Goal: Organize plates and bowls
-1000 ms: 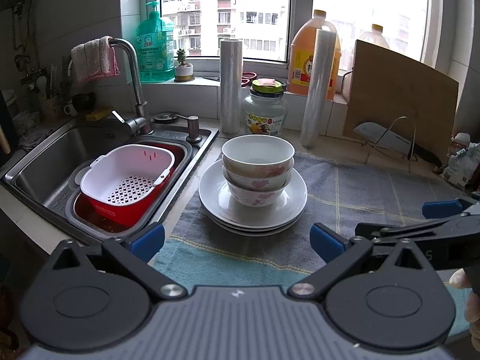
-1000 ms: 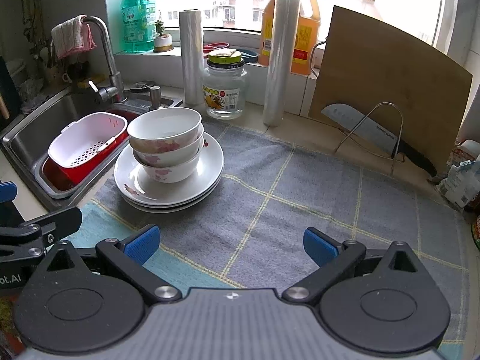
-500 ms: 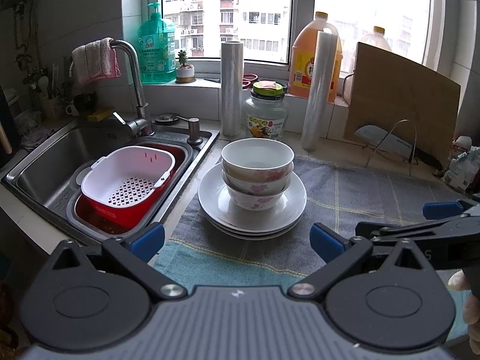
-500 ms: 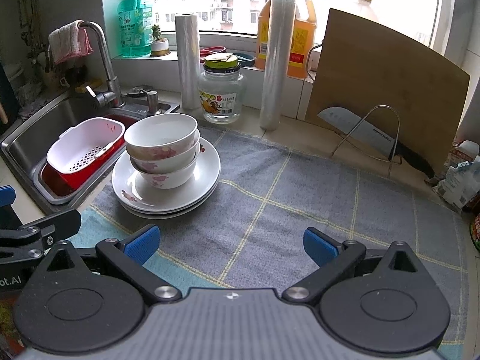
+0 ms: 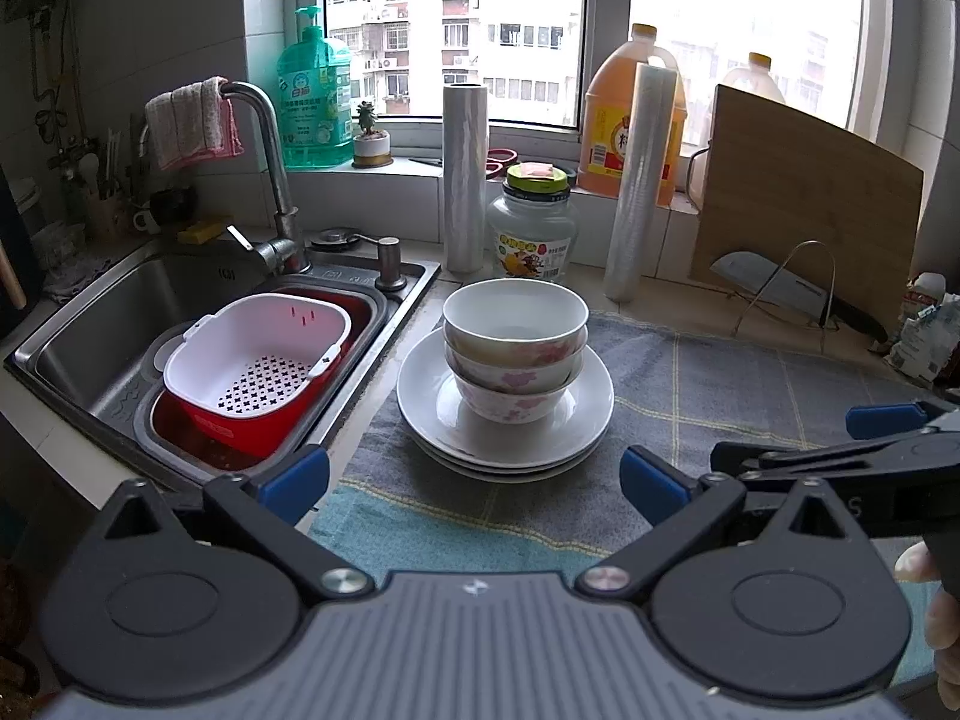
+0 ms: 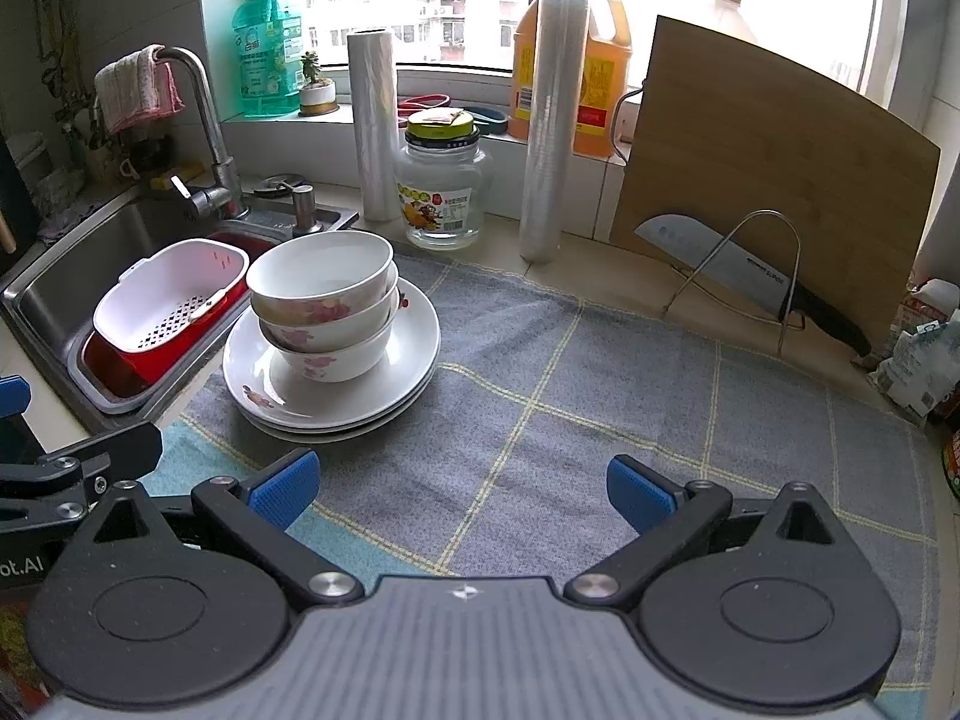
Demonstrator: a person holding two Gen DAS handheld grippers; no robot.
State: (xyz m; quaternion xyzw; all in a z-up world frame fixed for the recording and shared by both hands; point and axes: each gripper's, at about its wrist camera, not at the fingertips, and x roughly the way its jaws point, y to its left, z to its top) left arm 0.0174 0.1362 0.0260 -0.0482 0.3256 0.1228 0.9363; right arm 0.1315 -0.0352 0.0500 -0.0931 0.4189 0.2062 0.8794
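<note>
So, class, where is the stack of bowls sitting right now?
The stack of bowls sits on the white plates at the left end of the grey mat, beside the sink and in front of the glass jar.

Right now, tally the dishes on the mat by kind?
Bowls: 3, nested in one stack.
Plates: 3, judging by the rims, stacked under the bowls.
Total: 6, all in one pile on the grey mat.
</note>
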